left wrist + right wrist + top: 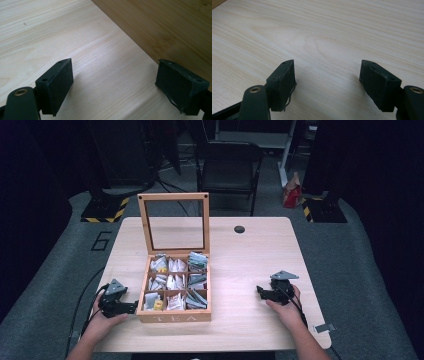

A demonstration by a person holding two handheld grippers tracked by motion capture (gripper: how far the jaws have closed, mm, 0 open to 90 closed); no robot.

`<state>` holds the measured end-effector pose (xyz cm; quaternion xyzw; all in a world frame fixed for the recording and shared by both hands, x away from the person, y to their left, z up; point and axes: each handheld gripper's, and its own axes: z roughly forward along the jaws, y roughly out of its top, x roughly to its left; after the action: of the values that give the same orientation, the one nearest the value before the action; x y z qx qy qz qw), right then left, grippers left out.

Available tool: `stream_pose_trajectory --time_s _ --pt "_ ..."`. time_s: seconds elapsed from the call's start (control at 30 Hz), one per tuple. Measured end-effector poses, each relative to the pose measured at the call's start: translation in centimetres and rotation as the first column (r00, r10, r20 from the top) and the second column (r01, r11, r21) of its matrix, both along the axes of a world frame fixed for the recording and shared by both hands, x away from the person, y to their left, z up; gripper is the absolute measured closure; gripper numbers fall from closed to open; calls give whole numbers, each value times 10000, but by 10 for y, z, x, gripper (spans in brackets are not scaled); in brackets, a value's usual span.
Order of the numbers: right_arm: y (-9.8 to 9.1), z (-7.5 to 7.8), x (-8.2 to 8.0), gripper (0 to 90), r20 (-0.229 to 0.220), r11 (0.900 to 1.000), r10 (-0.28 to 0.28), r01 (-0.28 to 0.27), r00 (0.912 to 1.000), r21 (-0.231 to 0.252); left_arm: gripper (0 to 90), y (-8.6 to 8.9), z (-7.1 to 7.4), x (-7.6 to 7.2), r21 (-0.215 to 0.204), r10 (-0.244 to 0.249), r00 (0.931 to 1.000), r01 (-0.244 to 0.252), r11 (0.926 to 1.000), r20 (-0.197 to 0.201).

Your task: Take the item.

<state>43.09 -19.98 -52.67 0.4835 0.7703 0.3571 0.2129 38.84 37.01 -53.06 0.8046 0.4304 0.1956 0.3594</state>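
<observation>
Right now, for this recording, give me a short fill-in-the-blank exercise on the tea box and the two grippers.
1. The lid of the tea box stands ____.
2. Inside, the box is divided into ____ compartments.
3. The left gripper rests on the table beside the box, its jaws ____.
4. The right gripper, jaws apart, holds ____.

Missing words: open; nine; open; nothing

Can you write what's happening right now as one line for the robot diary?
tea box: lid up | left gripper: open, beside box | right gripper: open, on table, apart from box
</observation>
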Motion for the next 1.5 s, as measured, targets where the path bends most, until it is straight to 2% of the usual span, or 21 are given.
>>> stream_pose_trajectory --time_s 0.53,0.57,1.1,1.3,1.5 --pt "0 0 0 282 30 10000 7 -7 10000 9 138 0 1 0 -2 -24 10000 24 10000 -86" --pt "0 0 0 282 24 10000 1 -2 10000 16 138 0 0 0 4 -10 10000 10 10000 7" --pt "1 0 0 335 81 10000 12 -12 10000 21 139 0 1 0 39 -54 9999 55 10000 -97" --pt "0 4 0 334 60 9999 0 -1 10000 166 139 0 1 0 38 -53 9999 53 10000 -96" --pt "2 15 -3 341 329 9999 114 -117 9994 114 138 1 1 0 42 -57 9999 57 10000 -96"
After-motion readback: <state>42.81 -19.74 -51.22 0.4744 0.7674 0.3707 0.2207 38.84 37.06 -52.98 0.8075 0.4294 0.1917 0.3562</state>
